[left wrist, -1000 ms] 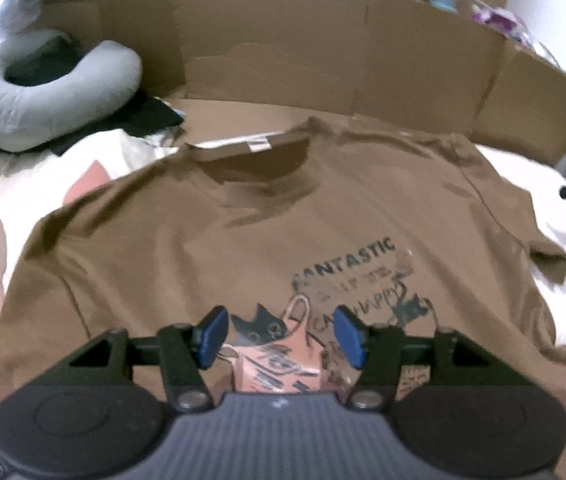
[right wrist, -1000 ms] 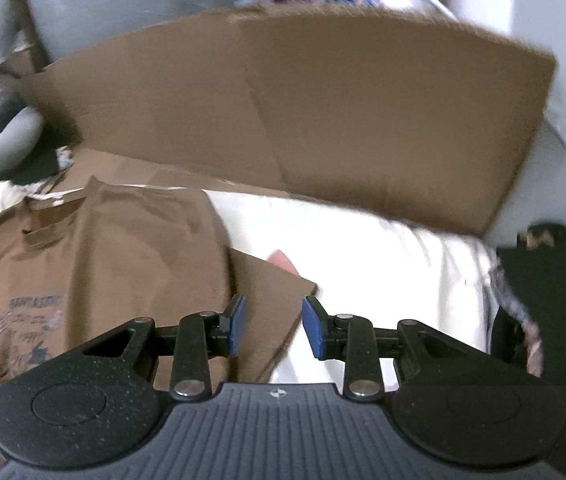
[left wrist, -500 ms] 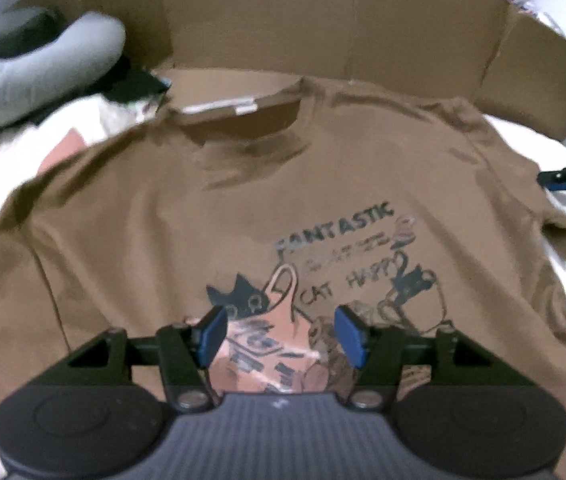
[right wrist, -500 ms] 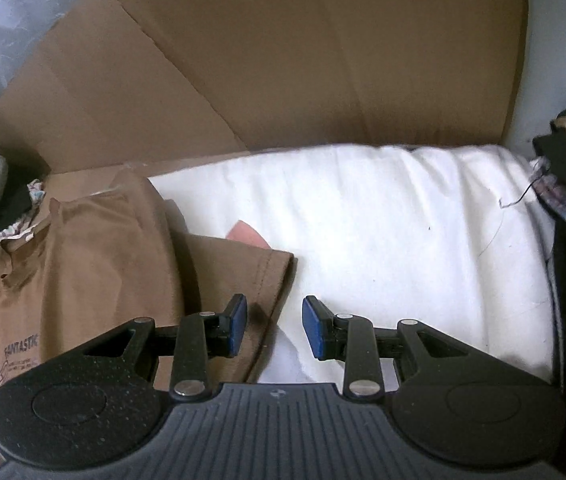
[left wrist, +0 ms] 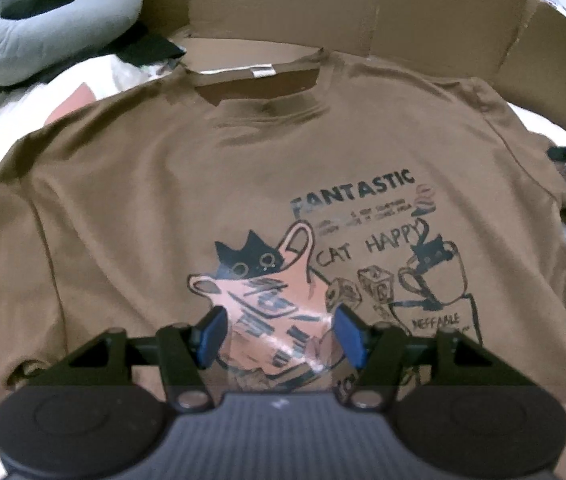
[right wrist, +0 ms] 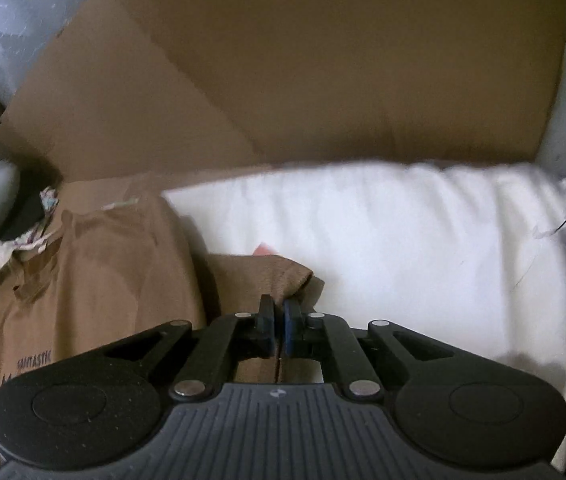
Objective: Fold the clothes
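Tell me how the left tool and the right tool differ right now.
The left tool is open, its blue pads wide apart; the right tool is shut on the T-shirt sleeve. The left tool is over the cat print on the brown T-shirt, gripping nothing; the right tool is at the shirt's edge beside the white bedding. Both share a black body and blue pads.

1. On the chest of my brown T-shirt (left wrist: 131, 184), above the cat drawing, I read "FANTASTIC" in dark capitals.
2. Below it, hand-lettered, stands "CAT HAPPY".
3. On the drawn bag at the print's lower right I make out "NEFFABLE"; its first letter is unclear.
4. The small lines under "FANTASTIC" are too blurred to read.
5. My right wrist view shows the word "FANTASTIC" again on the same shirt.
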Tool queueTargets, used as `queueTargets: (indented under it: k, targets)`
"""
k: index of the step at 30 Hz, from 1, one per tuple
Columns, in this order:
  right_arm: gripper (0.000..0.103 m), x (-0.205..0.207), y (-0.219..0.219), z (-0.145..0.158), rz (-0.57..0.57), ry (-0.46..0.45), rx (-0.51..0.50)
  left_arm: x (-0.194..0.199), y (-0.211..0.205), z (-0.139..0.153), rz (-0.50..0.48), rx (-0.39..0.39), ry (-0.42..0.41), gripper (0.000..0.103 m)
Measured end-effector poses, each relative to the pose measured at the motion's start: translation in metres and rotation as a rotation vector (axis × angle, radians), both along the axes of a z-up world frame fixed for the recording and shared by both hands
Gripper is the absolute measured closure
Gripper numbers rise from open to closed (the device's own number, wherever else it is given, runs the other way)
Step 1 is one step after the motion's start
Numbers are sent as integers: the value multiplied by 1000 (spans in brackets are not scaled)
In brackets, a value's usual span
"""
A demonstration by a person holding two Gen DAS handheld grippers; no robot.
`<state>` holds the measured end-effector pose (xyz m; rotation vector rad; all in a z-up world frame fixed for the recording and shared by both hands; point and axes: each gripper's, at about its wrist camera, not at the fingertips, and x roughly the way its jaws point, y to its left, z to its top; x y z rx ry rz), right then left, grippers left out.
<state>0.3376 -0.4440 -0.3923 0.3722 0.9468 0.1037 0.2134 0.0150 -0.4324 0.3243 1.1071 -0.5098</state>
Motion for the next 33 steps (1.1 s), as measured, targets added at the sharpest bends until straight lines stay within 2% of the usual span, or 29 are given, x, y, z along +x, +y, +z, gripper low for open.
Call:
queueTargets:
  k: [8,20,25,33]
  targets:
    - [101,13,-16,29,-73,-55,-126,0,1,-1,2,-14,2,41]
    - [100,28,-23,19,-116,-6,-249,4,9,-8,18,-2,9,41]
    - [92,24,-30,22,-152,-20,-198,3,12,-6,19,-1,5,41]
    - [91,-17,-14,19,-98,13,-160,2,24,2,54,-2,-14,40]
